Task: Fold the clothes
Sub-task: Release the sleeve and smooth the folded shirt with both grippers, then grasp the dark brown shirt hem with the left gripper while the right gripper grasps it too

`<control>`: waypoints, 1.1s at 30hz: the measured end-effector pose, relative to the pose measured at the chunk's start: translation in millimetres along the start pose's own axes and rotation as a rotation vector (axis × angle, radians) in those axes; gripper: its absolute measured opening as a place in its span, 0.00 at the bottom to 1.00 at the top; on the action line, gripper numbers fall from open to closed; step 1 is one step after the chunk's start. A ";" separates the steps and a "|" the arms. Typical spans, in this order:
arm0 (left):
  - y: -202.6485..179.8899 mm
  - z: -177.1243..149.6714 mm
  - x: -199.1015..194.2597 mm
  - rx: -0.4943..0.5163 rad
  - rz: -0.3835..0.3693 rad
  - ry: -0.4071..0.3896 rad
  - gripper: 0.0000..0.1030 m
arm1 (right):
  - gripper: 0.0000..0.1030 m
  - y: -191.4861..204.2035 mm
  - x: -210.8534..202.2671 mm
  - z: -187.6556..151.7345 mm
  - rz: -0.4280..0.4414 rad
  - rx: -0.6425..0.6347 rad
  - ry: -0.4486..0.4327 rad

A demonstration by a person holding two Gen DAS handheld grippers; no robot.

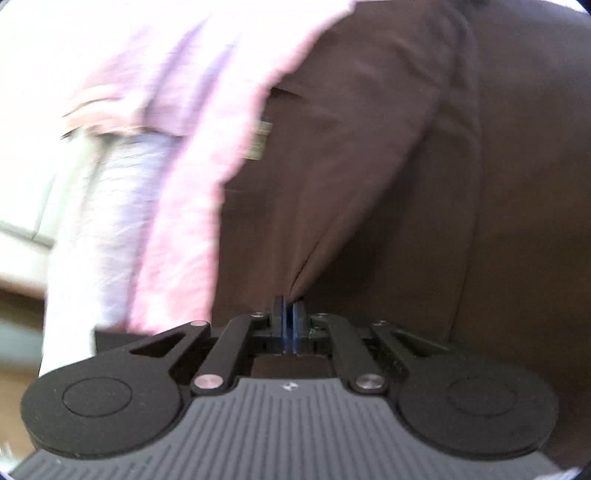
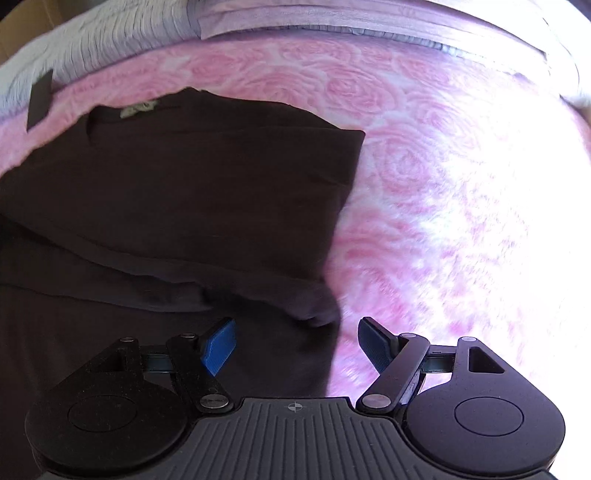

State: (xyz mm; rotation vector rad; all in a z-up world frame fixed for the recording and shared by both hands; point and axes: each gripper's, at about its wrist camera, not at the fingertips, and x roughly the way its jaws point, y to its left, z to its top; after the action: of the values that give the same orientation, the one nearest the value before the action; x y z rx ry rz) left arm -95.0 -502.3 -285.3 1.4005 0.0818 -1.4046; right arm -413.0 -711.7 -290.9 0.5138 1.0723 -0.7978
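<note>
Brown shirt (image 1: pixel 369 166) cloth sits pinched in our left claw (image 1: pixel 288 308). We see the two blue pads pressed tight together, with a fold of the cloth caught at their tips. From there the cloth pulls up into a long ridge.

Only the right view shows us the whole shirt (image 2: pixel 184 192). It lies folded on the pink rose blanket (image 2: pixel 424 166), toward the blanket's left side. Its right edge runs between the fingers of our right claw (image 2: pixel 297 341). That claw is wide open and has hold of nothing. One blue pad (image 2: pixel 219 345) is over the shirt, and the other finger is over the blanket.

Farther off, a small tag (image 2: pixel 138 109) shows at the shirt's neck. Past the blanket's far edge lies a striped sheet (image 2: pixel 110 33).

The left view is blurry.
</note>
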 end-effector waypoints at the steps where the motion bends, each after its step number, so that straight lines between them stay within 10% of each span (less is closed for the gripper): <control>1: -3.5 -4.1 -4.1 -0.014 -0.016 0.021 0.01 | 0.74 -2.8 4.6 -0.4 0.006 -0.003 0.003; 13: -47.4 -36.0 7.4 0.029 -0.143 0.185 0.06 | 0.74 -49.7 6.5 -11.7 -0.081 0.153 0.023; 24: -31.4 -72.1 -56.2 -0.309 -0.213 0.266 0.24 | 0.74 -16.4 -47.7 -59.6 -0.064 0.216 0.097; 33: -72.2 -91.5 -117.2 -0.340 -0.316 0.223 0.29 | 0.74 12.8 -114.8 -129.7 -0.056 0.302 0.107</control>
State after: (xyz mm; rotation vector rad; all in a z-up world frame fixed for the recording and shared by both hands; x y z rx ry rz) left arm -118.8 -339.5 -269.9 1.2870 0.6814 -1.4019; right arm -505.4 -574.3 -238.7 0.7915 1.0738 -0.9975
